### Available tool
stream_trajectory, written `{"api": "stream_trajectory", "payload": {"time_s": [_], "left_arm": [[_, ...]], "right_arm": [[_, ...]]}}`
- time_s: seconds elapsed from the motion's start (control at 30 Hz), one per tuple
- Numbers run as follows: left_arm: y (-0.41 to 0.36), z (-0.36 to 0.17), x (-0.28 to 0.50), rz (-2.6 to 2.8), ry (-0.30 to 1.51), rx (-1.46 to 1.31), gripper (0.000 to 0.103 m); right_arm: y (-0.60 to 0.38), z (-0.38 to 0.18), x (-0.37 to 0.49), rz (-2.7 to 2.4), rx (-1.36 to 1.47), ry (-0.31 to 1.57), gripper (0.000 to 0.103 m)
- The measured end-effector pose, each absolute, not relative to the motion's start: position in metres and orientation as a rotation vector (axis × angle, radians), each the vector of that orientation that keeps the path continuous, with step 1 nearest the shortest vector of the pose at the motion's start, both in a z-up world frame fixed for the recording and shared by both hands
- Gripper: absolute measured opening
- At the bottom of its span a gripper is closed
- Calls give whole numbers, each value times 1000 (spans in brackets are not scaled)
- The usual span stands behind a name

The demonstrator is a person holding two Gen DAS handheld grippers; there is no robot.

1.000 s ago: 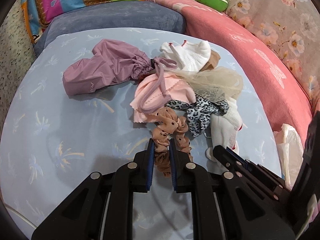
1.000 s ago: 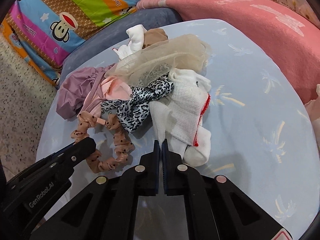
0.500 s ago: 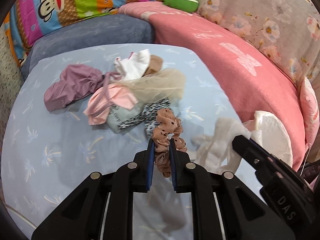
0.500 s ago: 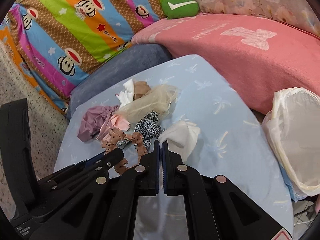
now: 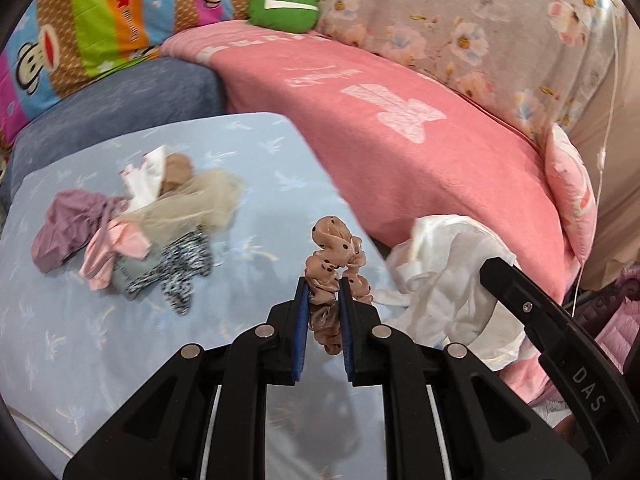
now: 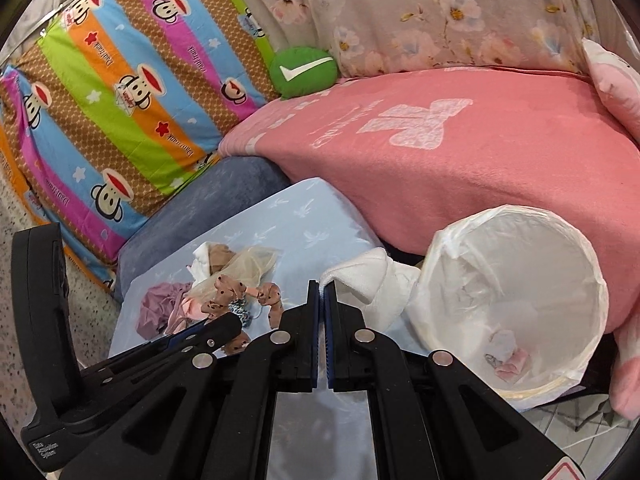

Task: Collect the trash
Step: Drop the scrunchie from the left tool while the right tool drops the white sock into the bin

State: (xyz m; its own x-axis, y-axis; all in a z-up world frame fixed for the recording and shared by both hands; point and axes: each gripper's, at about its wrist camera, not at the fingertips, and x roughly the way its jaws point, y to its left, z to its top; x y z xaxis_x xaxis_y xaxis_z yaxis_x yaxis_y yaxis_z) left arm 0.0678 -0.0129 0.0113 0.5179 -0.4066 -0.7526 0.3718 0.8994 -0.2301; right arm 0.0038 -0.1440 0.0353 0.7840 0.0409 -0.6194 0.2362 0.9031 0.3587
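**A:** Left gripper [image 5: 323, 290] is clamped on the tan dotted scrunchie [image 5: 334, 256], lower middle of its own view, and the scrunchie bunches up above the blue pads with a bit dangling under them. Right gripper [image 6: 321, 292] is pinched tight on a white cloth [image 6: 362, 276], the cloth hanging off to the right of the tips.

**B:** And the rest of the stuff? Going left to right?

**A:** In the left view: pile of clothes [image 5: 132, 228] at mid left on the pale blue sheet [image 5: 60, 340], with a purple piece, a pink one, a leopard-print one and beige netting on top. Then the scrunchie in the middle, then the white cloth at right, with the right gripper's black arm coming in from the lower right edge. Pink blanket [image 5: 400, 128] runs across behind it all, green cushion [image 5: 282, 6] up top.

**B:** Where's the bin?

**A:** Right view, lower right of the frame: a round bin with a white bag liner [image 6: 516, 304], tucked against the pink blanket. A couple of small pink and white scraps [image 6: 506, 354] sit at the bottom. The white cloth hangs just left of its rim, touching or nearly, hard to call. Striped monkey pillow [image 6: 120, 100] fills the upper left.
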Motion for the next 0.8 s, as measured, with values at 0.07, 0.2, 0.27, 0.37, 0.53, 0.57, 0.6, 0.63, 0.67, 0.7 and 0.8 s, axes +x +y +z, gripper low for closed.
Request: {"api": "stream_trajectory", "payload": {"time_s": [0.07, 0.2, 0.27, 0.37, 0.53, 0.57, 0.6, 0.63, 0.67, 0.7, 0.8], "left_arm": [[-29, 11, 68, -498, 913, -13, 15], [-63, 8, 67, -560, 928, 33, 15], [-78, 5, 65, -590, 934, 54, 15], [-101, 3, 60, -631, 941, 89, 16], [-133, 1, 55, -683, 942, 126, 16], [-139, 0, 55, -692, 948, 127, 17], [-143, 0, 56, -695, 955, 126, 18], [-146, -1, 57, -700, 962, 123, 20], [-148, -2, 58, -702, 966, 119, 28], [-150, -2, 59, -702, 971, 113, 35], [-151, 0, 58, -665, 944, 103, 70]], "right_arm": [[-161, 34, -3, -133, 464, 661, 3], [-188, 30, -16, -184, 499, 652, 3], [-199, 28, -22, -205, 512, 647, 3], [-217, 26, -33, -241, 531, 637, 3], [-240, 23, -45, -289, 560, 623, 3], [-245, 23, -48, -298, 565, 618, 3], [-249, 23, -50, -303, 568, 615, 3], [-252, 24, -51, -306, 570, 612, 3], [-255, 24, -52, -311, 570, 609, 3], [-259, 24, -53, -316, 571, 607, 3], [-264, 24, -53, -320, 574, 604, 4]]}}
